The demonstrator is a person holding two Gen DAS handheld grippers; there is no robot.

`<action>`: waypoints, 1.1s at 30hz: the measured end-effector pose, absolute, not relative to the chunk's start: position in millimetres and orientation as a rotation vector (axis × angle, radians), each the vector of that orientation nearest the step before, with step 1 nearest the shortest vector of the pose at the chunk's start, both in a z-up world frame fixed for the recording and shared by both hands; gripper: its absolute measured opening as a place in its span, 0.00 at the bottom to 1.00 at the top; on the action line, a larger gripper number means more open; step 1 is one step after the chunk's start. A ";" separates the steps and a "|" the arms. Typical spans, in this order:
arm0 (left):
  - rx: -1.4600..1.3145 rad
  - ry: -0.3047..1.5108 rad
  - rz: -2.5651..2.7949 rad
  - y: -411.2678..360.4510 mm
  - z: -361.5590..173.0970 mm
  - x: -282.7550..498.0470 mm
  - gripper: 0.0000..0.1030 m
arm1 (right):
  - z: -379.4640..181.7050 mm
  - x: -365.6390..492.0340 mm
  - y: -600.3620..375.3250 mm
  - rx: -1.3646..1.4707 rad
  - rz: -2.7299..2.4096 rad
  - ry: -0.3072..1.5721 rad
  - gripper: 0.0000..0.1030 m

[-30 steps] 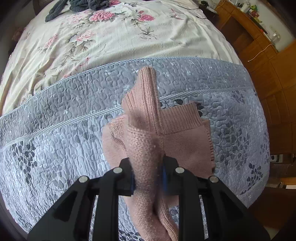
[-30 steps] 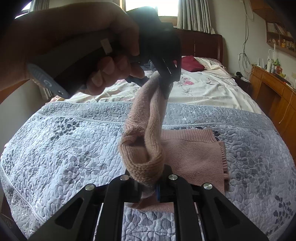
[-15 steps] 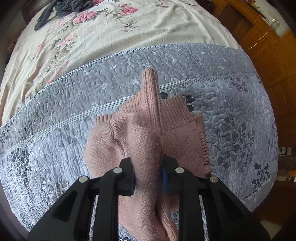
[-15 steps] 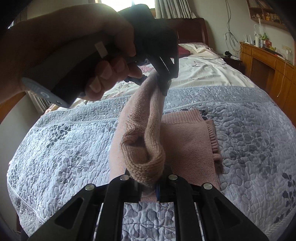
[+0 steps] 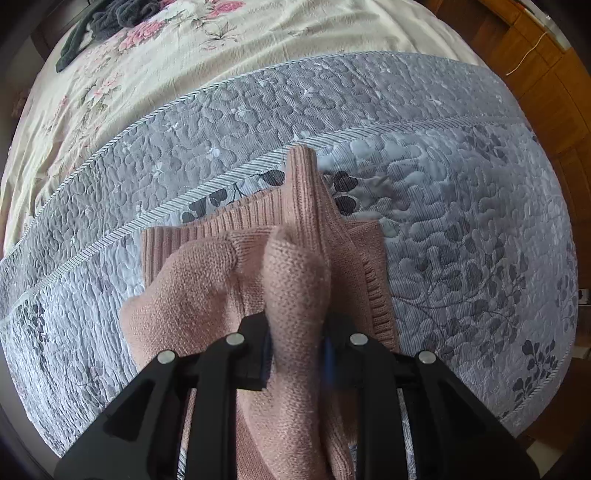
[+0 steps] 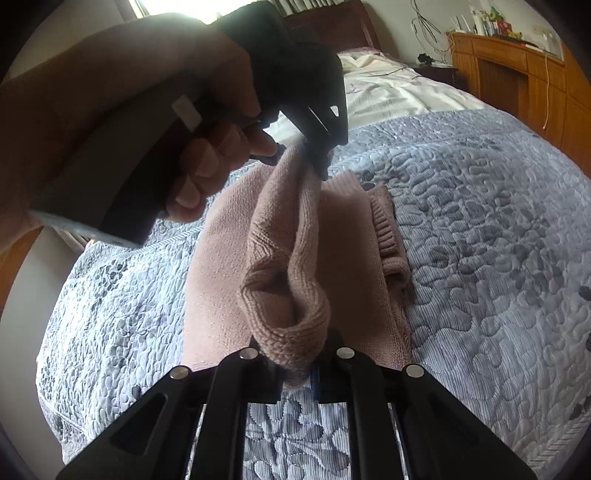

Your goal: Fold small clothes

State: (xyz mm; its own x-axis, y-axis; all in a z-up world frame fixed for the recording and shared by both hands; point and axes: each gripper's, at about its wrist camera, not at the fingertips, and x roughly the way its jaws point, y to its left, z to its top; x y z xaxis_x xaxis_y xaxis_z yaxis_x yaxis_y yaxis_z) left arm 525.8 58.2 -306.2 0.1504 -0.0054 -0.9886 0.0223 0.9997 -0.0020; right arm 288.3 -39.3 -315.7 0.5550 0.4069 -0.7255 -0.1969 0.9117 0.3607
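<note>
My left gripper (image 5: pixel 297 354) is clamped on a thick fold of the pink knitted garment (image 5: pixel 229 280), and my right gripper (image 6: pixel 295 373) pinches its rolled ribbed edge. Between them the knit hangs as a raised, doubled band, while the rest lies spread on the grey quilted bedspread (image 5: pixel 461 221), ribbed hem along one side. My left hand (image 6: pixel 122 122) grips the handle.

One pink knit garment (image 5: pixel 295 280), two hand-held grippers (image 5: pixel 297 354) (image 6: pixel 295 369), one grey quilt (image 5: pixel 461 221), one dark clothes heap (image 5: pixel 110 22).
</note>
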 end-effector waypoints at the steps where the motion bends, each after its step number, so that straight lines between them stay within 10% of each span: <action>1: 0.018 1.418 -0.013 55.3 -309.5 526.2 0.19 | -318.9 288.7 -43.1 0.262 0.362 0.921 0.10; 25: 0.159 1.207 0.138 -16.6 -352.2 513.6 0.20 | -389.6 295.7 -107.9 0.551 0.402 0.998 0.10; 29: 0.019 1.171 -0.012 -8.8 -350.2 512.2 0.62 | -406.0 302.3 -121.1 0.700 0.456 1.051 0.10; 33: -0.293 1.146 -0.225 33.5 -314.5 514.0 0.66 | -414.9 310.9 -138.4 0.881 0.551 1.100 0.20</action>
